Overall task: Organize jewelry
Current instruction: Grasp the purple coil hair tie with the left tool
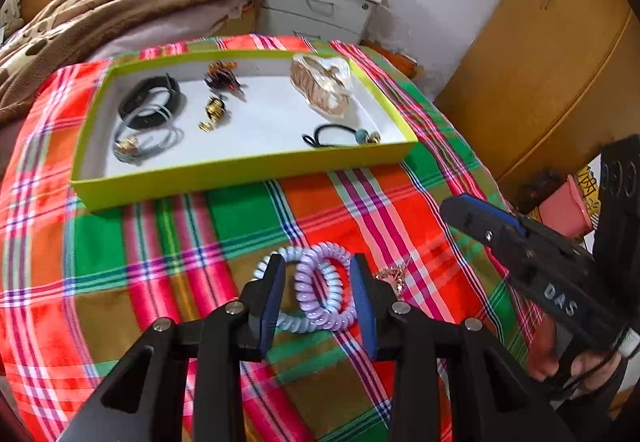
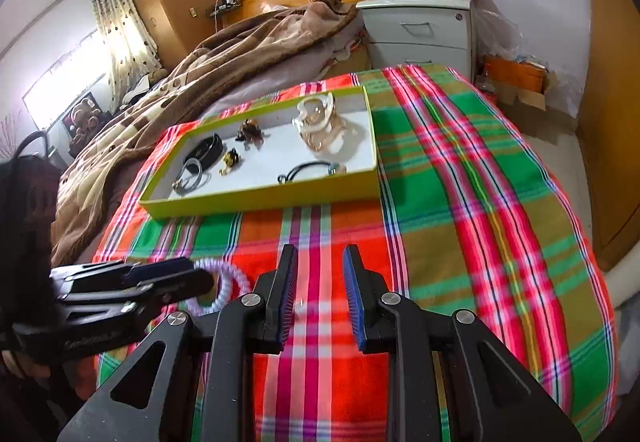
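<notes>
Two spiral hair ties, one lilac and one pale blue, sit between the fingers of my left gripper, which is shut on them just above the plaid cloth. From the right wrist view, the lilac coil stands tilted at the left gripper's tip. A small gold trinket lies on the cloth beside the left gripper's right finger. My right gripper is open over the cloth with nothing held; it also shows at the right of the left wrist view. Further back lies the yellow-green tray.
The tray holds a black band, grey-blue ties, a gold piece, a dark claw clip, beige bands and a black tie with a bead. A bed with a brown blanket and a grey nightstand stand behind.
</notes>
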Tool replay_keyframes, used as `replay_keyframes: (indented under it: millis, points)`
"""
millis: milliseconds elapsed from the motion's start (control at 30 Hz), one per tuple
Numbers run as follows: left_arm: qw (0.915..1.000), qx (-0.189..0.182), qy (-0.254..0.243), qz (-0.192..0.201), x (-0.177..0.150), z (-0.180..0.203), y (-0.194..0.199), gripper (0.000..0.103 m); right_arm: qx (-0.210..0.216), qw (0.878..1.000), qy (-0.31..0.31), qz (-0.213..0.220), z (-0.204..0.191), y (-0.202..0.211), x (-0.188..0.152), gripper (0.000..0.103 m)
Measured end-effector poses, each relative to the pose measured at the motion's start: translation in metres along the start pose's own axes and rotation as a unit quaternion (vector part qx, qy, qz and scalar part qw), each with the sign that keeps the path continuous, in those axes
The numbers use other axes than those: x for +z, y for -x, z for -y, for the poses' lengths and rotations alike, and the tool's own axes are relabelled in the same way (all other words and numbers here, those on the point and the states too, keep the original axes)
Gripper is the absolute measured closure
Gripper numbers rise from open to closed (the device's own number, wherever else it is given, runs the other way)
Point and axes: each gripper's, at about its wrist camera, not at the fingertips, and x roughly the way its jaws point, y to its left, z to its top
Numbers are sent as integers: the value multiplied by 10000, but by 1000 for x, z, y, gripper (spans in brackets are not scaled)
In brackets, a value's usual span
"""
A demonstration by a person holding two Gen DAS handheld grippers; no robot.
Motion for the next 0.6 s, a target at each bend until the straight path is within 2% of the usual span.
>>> replay_keyframes:
  millis: [267, 433, 500, 600]
  points:
    - [9997, 203, 67, -79, -6, 2, -9, 71, -29, 10000, -55, 7, 3, 5, -8, 79]
    - [9987, 479, -168, -40, -10, 9, -11, 87, -60, 10000, -44, -9, 2, 5, -10, 79]
    - [9975, 630, -311, 12, -12, 13, -10, 89, -63, 10000, -51, -24, 2, 5, -11, 79]
    - [9973, 628, -388, 59, -12, 14, -8, 91, -64, 9999, -65, -48, 2, 3, -13, 79]
